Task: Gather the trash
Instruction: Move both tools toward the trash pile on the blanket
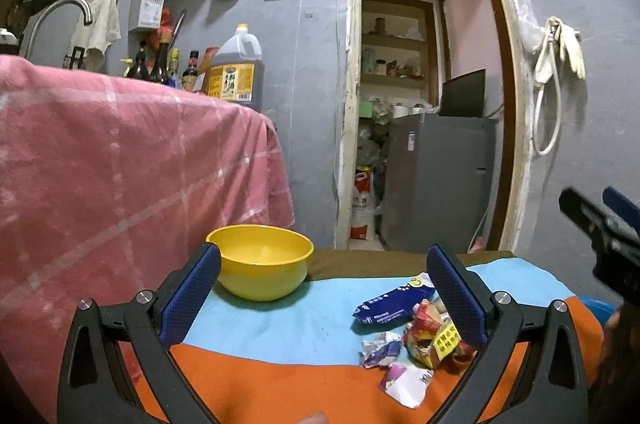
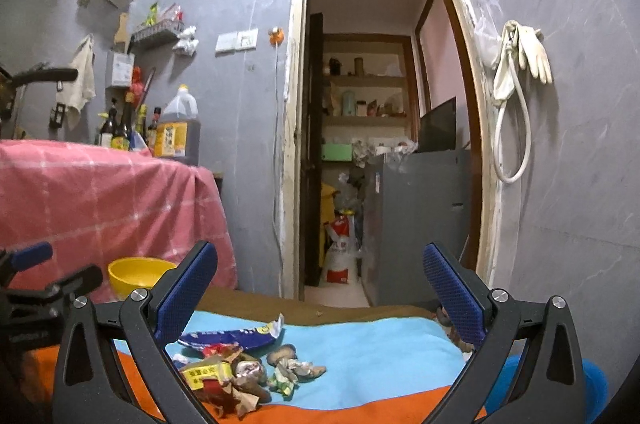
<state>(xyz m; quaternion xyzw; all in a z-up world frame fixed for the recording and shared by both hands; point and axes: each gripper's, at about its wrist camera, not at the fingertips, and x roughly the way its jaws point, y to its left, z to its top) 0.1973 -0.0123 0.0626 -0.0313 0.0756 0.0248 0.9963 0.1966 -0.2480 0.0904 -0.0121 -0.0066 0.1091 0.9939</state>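
Note:
A pile of trash lies on the blue and orange cloth (image 1: 280, 336): a blue wrapper (image 1: 390, 304), a red and yellow crumpled pack (image 1: 430, 338), a small crumpled wrapper (image 1: 380, 348) and a white and purple wrapper (image 1: 406, 382). A yellow bowl (image 1: 260, 260) stands left of the pile. My left gripper (image 1: 324, 288) is open and empty, above the cloth between bowl and pile. My right gripper (image 2: 320, 288) is open and empty, over the same pile: blue wrapper (image 2: 232, 338), red and yellow pack (image 2: 218, 378), brown scraps (image 2: 292, 364). The bowl shows at left (image 2: 138, 274).
A pink checked cloth (image 1: 120, 160) covers a raised counter at left, with bottles and an oil jug (image 1: 236, 68) behind. An open doorway (image 1: 424, 104) with a grey fridge (image 1: 436, 180) lies ahead. A blue object (image 2: 592, 384) sits low right. The other gripper shows at the right edge (image 1: 604, 236).

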